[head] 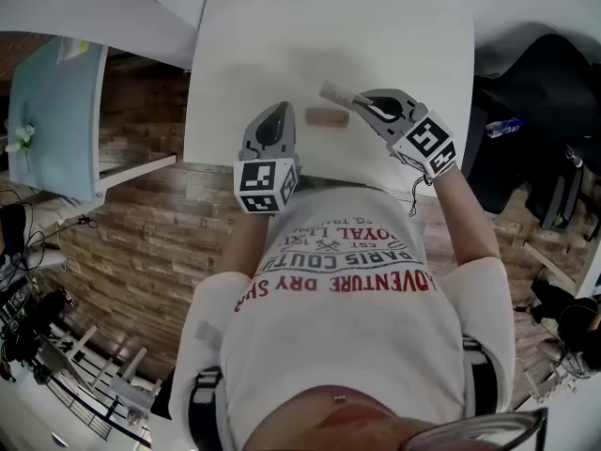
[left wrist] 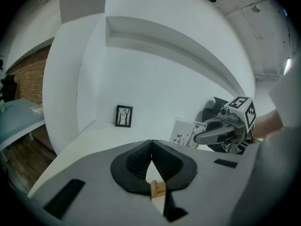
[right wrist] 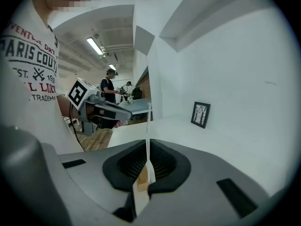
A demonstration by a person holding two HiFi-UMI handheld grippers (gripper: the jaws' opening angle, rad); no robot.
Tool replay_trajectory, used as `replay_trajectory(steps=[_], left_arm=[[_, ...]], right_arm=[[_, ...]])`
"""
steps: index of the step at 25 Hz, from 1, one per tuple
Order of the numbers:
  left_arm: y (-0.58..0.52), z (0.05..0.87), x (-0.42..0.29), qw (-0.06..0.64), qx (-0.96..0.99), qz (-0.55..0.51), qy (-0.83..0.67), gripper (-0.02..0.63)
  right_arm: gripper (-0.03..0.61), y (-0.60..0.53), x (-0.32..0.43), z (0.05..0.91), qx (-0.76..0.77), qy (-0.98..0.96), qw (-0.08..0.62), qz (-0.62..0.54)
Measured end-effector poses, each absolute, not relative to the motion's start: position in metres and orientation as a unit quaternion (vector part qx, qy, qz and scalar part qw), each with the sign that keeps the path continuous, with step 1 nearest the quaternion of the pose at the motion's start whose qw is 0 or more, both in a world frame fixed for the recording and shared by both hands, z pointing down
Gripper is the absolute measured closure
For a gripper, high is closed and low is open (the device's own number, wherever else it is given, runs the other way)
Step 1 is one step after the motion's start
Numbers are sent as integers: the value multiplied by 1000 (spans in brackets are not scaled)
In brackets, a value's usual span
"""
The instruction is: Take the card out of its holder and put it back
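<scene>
White card [left wrist: 183, 133] — black motifs, tan holder [head: 327, 116], white table [head: 282, 45]

The shirt [head: 347, 280] bears print. In the head view it stands upside down: "PARIS COUTU", "ADVENTURE DRY", "ROYAL L". The right gripper view adds "EST." and "TRADEMA". The cubes of the left hand-held gripper [head: 279, 111] and the right hand-held gripper [head: 357, 100] show square black-and-white markers. The card [left wrist: 187, 133] has print too small to read.

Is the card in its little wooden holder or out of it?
Out. The right gripper pinches the card between its shut jaws, apart from the wooden holder, which sits on the table without it.
</scene>
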State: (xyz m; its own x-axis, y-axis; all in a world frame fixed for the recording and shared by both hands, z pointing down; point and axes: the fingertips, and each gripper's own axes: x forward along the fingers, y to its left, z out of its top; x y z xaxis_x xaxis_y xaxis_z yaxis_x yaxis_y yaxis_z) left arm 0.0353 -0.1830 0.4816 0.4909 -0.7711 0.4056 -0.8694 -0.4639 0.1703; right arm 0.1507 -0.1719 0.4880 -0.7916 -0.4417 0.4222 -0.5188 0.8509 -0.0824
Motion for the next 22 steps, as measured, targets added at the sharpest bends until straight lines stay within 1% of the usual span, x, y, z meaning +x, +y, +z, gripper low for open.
replay_trajectory(steps=[11, 22], left_arm=[[-164, 500, 27, 202, 816, 153, -519, 589], [-160, 508, 14, 218, 799, 150, -540, 589]], right_arm=[[543, -165, 133, 506, 163, -961, 202, 96], [543, -159, 113, 514, 83, -967, 230, 70]])
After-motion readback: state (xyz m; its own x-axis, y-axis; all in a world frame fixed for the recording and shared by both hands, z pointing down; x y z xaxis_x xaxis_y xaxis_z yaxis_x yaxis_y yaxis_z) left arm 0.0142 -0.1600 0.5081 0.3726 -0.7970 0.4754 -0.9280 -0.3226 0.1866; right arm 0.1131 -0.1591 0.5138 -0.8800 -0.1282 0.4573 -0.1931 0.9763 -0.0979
